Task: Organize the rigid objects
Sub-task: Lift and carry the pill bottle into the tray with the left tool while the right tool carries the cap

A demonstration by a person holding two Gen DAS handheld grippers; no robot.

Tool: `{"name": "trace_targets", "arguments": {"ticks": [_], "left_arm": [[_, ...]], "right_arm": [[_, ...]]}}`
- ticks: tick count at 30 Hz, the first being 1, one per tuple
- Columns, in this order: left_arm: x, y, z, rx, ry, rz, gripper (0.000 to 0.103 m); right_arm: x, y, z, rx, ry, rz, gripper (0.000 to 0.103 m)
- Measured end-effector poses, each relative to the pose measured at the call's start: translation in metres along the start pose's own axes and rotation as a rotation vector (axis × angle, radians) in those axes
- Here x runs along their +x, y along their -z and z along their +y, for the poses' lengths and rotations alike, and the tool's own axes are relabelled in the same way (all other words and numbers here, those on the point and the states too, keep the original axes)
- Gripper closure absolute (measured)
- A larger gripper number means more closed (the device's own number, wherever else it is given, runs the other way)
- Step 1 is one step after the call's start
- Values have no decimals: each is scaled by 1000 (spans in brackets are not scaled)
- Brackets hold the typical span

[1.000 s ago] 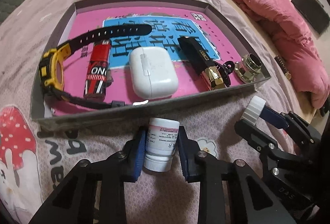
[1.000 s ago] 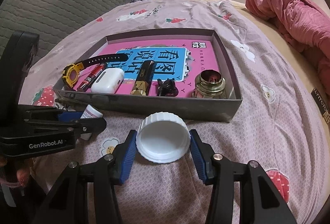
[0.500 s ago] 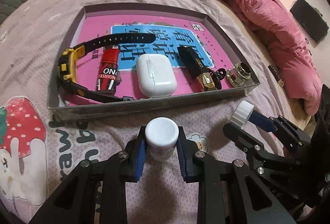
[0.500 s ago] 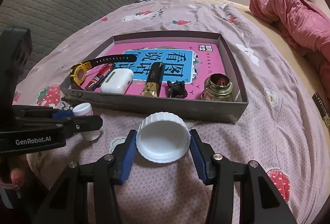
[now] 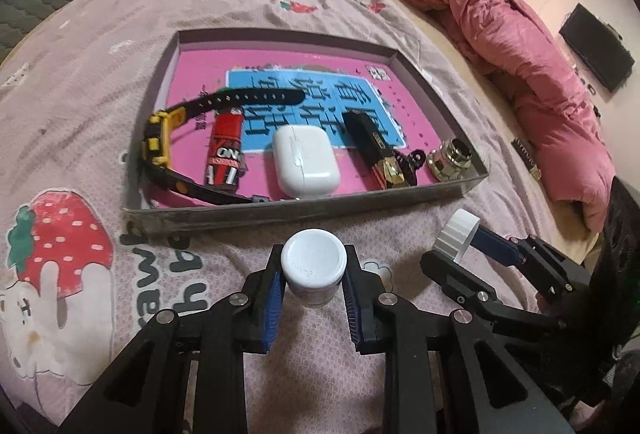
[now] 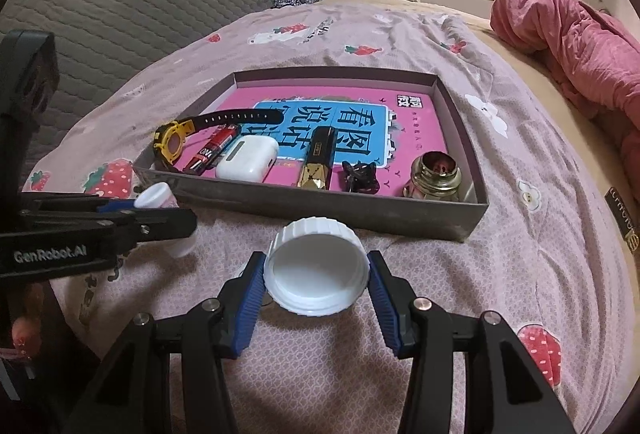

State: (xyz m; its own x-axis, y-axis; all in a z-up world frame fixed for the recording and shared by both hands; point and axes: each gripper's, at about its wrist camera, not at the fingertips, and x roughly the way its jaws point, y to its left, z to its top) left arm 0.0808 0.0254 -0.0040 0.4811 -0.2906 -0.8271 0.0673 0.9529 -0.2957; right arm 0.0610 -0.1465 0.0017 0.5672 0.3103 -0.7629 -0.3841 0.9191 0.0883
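My left gripper (image 5: 314,280) is shut on a small white pill bottle (image 5: 313,266) and holds it above the bedspread, just in front of the grey box (image 5: 304,214); the flat white end of the bottle faces the camera. My right gripper (image 6: 316,282) is shut on a white ribbed cap (image 6: 316,270) with its hollow side toward the camera. The cap also shows in the left wrist view (image 5: 458,234), to the right of the bottle. The bottle shows in the right wrist view (image 6: 160,198), at the left.
The box (image 6: 460,218) holds a yellow-and-black watch (image 5: 160,142), a red battery (image 5: 226,154), a white earbud case (image 5: 306,162), a black-and-gold lighter (image 5: 376,154), a black clip (image 6: 360,176) and a brass fitting (image 6: 436,174). A pink quilt (image 5: 520,46) lies at the right.
My left gripper has lifted and tipped the bottle, so its flat end now faces the camera. The view has risen and drawn back from the box. My right gripper still holds the cap.
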Motion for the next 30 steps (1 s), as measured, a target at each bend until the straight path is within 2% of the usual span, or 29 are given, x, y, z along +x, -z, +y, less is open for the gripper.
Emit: {"name": "trace_targets", "arguments": {"ticks": [12, 30], "left_arm": [[-25, -21, 11, -40, -6, -82, 76], [-12, -65, 14, -36, -60, -138, 76]], "right_arm": [[-16, -22, -10, 43, 4, -61, 53], [-16, -70, -26, 55, 79, -141, 53]]}}
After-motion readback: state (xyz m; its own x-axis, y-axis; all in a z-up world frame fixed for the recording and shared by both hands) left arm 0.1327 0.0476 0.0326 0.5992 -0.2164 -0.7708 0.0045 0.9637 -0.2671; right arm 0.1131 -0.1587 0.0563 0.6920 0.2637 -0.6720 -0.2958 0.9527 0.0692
